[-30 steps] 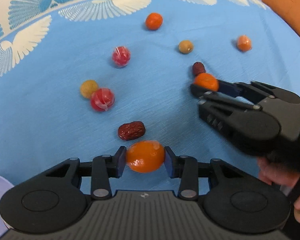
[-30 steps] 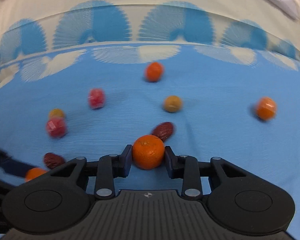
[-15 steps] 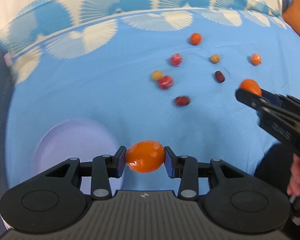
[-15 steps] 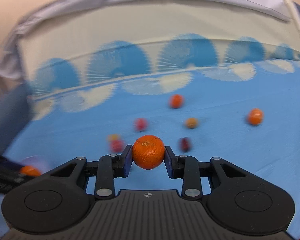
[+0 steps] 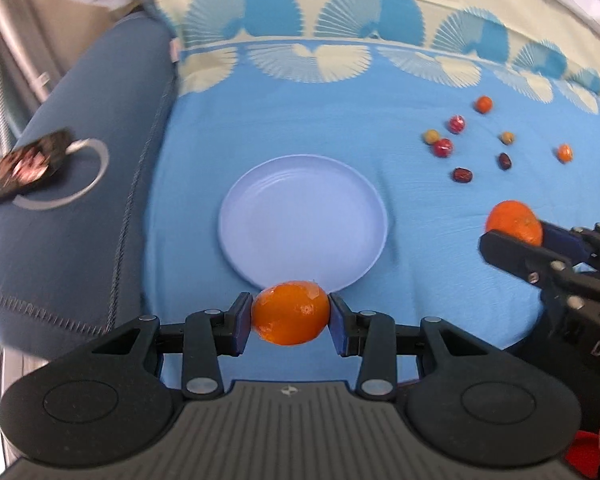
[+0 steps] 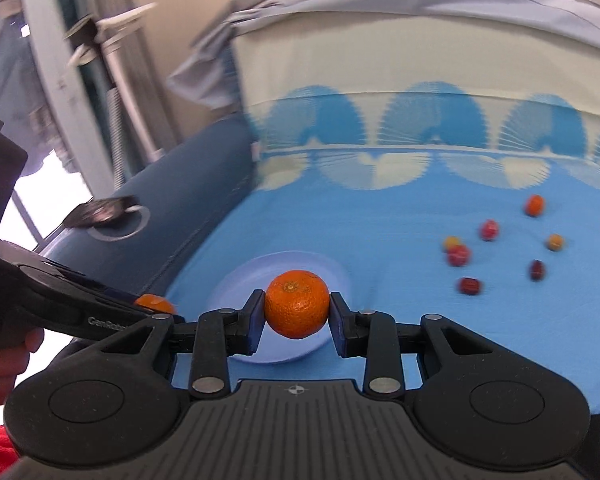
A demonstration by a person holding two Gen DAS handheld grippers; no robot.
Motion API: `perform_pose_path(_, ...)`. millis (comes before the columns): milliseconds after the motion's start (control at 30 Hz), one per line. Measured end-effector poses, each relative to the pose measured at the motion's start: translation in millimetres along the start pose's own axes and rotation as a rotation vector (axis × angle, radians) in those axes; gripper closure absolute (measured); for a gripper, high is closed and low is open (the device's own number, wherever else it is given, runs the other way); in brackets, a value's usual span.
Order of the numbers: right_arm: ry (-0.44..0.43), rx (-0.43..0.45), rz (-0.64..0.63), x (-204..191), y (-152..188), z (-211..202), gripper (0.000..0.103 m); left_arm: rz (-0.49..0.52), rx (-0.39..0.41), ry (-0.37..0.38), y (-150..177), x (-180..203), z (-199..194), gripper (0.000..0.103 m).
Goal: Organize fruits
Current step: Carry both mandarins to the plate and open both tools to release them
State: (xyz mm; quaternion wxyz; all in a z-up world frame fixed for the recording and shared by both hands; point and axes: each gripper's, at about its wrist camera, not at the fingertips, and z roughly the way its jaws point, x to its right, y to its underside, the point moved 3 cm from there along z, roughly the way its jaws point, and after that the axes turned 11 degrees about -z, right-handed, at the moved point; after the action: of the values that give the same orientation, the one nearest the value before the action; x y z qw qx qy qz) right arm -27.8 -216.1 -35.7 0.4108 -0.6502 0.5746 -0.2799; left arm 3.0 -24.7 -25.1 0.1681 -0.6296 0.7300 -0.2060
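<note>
My left gripper (image 5: 290, 318) is shut on an orange tangerine (image 5: 290, 312) and hangs in the air over the near rim of a pale lilac plate (image 5: 300, 212). My right gripper (image 6: 296, 308) is shut on a second tangerine (image 6: 296, 302), held above the same plate (image 6: 236, 280). In the left wrist view the right gripper (image 5: 512, 228) comes in from the right with its tangerine (image 5: 514, 220). On the blue cloth at the far right lie several small fruits: tangerines (image 5: 483, 104), red wrapped ones (image 5: 442, 147), dark dates (image 5: 463, 175).
A dark blue cushion (image 5: 80, 208) borders the blue patterned cloth (image 5: 420, 208) on the left, with a phone (image 5: 24, 164) lying on it. A person's hand (image 6: 8, 356) holds the left gripper's handle. A pale wall and a window frame stand beyond.
Both grippers, each still clamped on its tangerine, rose and swung left, away from the scattered fruits. The plate has come into view below them, and the fruits now look small and far to the right.
</note>
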Motion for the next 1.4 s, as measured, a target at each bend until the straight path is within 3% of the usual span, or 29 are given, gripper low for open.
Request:
perform_pose_path(200,-0.008,-0.02,-0.112,-45,-9,-2,0.068,-0.101,0.029,0.033,7,-31,-13,0.059)
perform_pose_path(600,0.022,-0.055,-0.214,-79,-8,-7,0.068,-0.138,0.065,0.078,20,-51,-21,0.059)
perform_pose_path(1400,0.047,-0.111,-0.212,-79,-6,5,0.068,-0.161,0.038,0.086,18,-58,-3,0.059)
